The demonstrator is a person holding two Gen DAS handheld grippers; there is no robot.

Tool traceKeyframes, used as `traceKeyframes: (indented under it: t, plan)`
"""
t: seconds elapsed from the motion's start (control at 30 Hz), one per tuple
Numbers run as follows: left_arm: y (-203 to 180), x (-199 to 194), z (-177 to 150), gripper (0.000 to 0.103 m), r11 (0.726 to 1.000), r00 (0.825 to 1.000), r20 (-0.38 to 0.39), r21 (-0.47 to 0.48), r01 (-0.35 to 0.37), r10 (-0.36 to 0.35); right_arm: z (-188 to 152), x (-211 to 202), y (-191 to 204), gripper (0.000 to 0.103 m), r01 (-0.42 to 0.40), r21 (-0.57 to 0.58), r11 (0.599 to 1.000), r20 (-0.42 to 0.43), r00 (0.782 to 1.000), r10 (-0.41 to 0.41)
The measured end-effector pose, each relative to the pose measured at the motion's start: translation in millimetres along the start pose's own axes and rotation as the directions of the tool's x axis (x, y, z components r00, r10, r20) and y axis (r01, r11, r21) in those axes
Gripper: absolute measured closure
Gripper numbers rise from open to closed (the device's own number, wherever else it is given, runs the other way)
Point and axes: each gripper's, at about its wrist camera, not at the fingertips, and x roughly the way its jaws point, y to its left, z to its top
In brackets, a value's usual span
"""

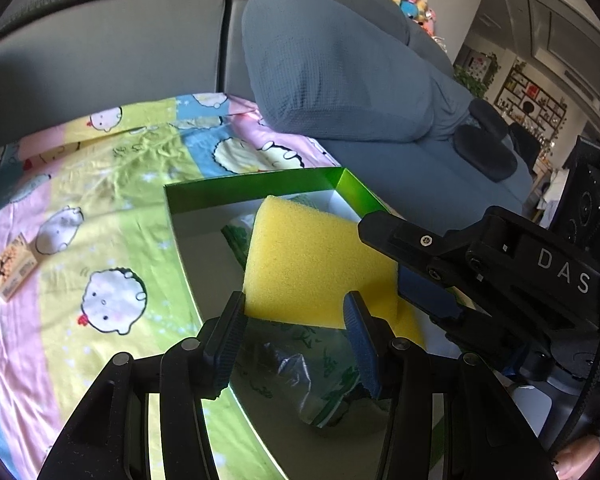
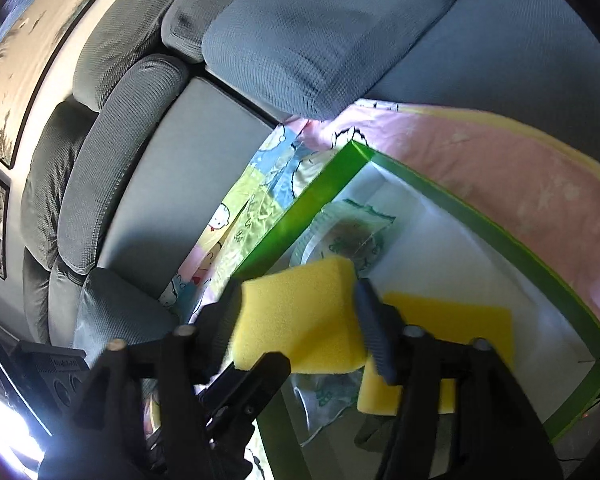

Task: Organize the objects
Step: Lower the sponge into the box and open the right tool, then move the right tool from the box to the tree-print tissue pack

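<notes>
A yellow sponge [image 1: 312, 264] hangs tilted over the open green box [image 1: 252, 188]. My right gripper [image 2: 300, 300] is shut on the sponge [image 2: 300, 320], which fills the gap between its two fingers. It enters the left wrist view from the right [image 1: 384, 256]. My left gripper [image 1: 296, 306] stands open just below, its fingertips flanking the sponge's lower edge. A second yellow sponge [image 2: 460, 320] lies flat on the box's white floor. Beside it is a clear plastic bag with green print [image 2: 352, 240].
The box sits on a cartoon-print sheet [image 1: 112, 200] spread over a grey sofa. A small printed cardboard box [image 1: 12, 268] lies on the sheet at the left. A blue-grey cushion [image 1: 340, 68] rests behind the green box, and the sofa's back cushions [image 2: 112, 152] stand beyond it.
</notes>
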Motion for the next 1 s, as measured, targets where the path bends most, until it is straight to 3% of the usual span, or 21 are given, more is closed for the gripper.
traceKeyframes:
  t: [0.13, 0.27, 0.33, 0.57, 0.87, 1.0]
  plan:
    - [3.3, -2.6, -0.3, 0.053, 1.000, 1.000, -0.013, -0.018, 0.011, -0.011, 0.3, -7.6, 6.8, 0.033, 0.002, -0.023, 1.000, 0.037, 0.999, -0.001]
    - [5.3, -13.6, -0.6, 0.037, 1.000, 1.000, 0.006, -0.011, -0.004, 0.004, -1.4, -12.2, 15.3, 0.029, 0.000, -0.056, 0.998, 0.056, 0.998, 0.003]
    - [6.9, -23.4, -0.9, 0.033, 1.000, 0.999, 0.024, 0.008, -0.028, 0.028, -2.9, -11.8, 20.2, 0.027, -0.002, -0.071, 0.997, 0.054, 0.999, 0.006]
    - [35.9, -60.1, -4.3, 0.033, 0.997, 0.995, 0.068, -0.027, -0.077, 0.078, -15.2, -6.2, 51.9, 0.015, -0.030, -0.166, 0.986, 0.031, 0.999, 0.035]
    - [96.7, -101.9, -20.7, 0.033, 0.977, 0.981, 0.066, -0.121, -0.175, 0.184, -41.5, 11.9, 101.5, 0.009, -0.053, -0.318, 0.947, -0.019, 0.999, 0.050]
    - [129.7, -120.4, -35.7, 0.033, 0.955, 0.962, 0.053, -0.148, -0.256, 0.266, -57.7, 28.2, 123.9, 0.007, -0.083, -0.380, 0.921, -0.073, 0.996, 0.060]
